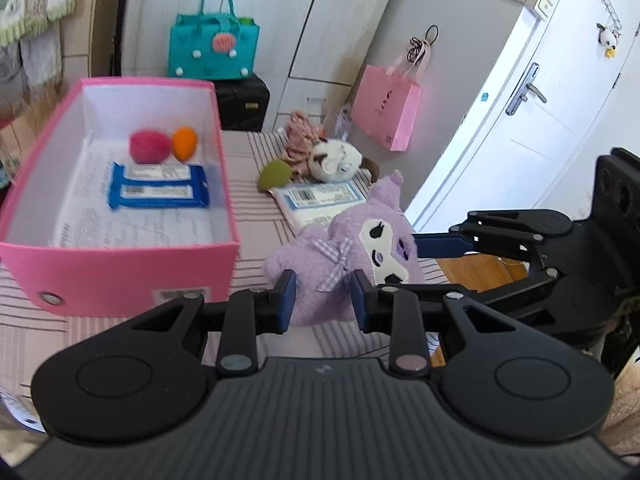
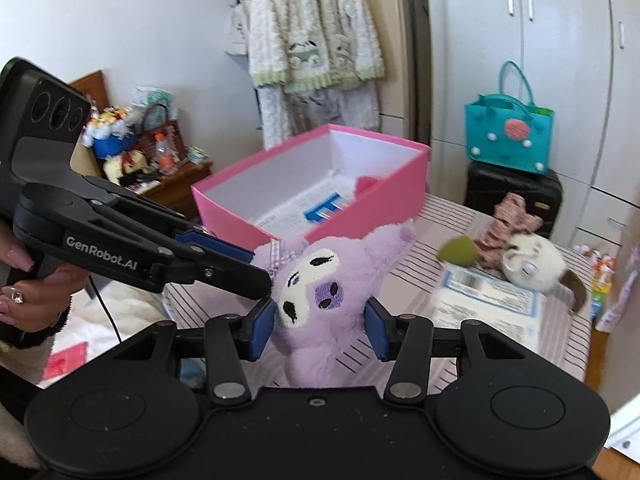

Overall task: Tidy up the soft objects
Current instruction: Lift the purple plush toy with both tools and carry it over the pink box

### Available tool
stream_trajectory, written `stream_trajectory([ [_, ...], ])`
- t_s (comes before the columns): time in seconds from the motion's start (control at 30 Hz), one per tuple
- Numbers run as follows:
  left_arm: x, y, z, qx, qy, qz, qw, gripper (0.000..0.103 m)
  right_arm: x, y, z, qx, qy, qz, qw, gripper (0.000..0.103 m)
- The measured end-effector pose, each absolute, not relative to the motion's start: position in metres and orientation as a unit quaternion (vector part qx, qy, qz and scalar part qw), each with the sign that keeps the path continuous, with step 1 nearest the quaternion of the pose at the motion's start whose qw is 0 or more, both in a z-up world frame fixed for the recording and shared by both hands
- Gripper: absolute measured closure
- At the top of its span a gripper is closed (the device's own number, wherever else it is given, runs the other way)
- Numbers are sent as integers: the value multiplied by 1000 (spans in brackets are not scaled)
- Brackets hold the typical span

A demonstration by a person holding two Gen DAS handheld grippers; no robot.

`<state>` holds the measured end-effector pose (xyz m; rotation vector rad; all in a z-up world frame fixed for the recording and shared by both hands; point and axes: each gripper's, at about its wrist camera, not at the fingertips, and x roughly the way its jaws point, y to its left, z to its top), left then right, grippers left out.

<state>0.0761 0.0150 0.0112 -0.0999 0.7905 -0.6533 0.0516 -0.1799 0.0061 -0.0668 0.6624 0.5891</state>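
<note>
Above the striped tabletop (image 1: 256,216), both grippers pinch the purple plush (image 1: 344,260): the left gripper (image 1: 325,300) nearly closed on its body, the right gripper (image 2: 320,328) half-open around its head. Its grip looks loose, so the toy could twist free short of the pink box (image 1: 120,264).

White lettering reading "GenRobot.AI" is showing on the black side of the left gripper (image 2: 262,276), seen from the right wrist view. Nothing else is reading clearly: the printed sheet lining the pink box (image 1: 120,264), the white labels on the blue packets (image 1: 158,186) inside it, the barcode sticker on the box's front wall, the label on the white packet (image 1: 320,200) on the table and the small marks on the pink paper bag (image 1: 386,106) are all blurring beyond legibility.
</note>
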Motion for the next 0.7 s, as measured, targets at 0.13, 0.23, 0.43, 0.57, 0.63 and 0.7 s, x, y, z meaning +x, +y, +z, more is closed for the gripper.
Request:
stream_trajectory([
  [0.13,76,30,19,-37,364,-301,881,75,59,-165,13,-32,304,305,902,49],
  [0.23,78,41,23,-36,356,-290,888,75,66,-154,19,-47,289,316,902,49],
  [0.43,104,60,13,-68,394,-291,869,75,88,-134,29,-94,268,331,900,55],
  [0.57,118,69,14,-70,386,-279,877,75,106,-126,33,-105,265,340,896,58],
  [0.63,125,73,15,-72,384,-278,878,75,115,-124,33,-106,264,342,895,58],
  [0.7,134,76,15,-70,382,-276,879,75,127,-121,33,-109,269,345,893,58],
])
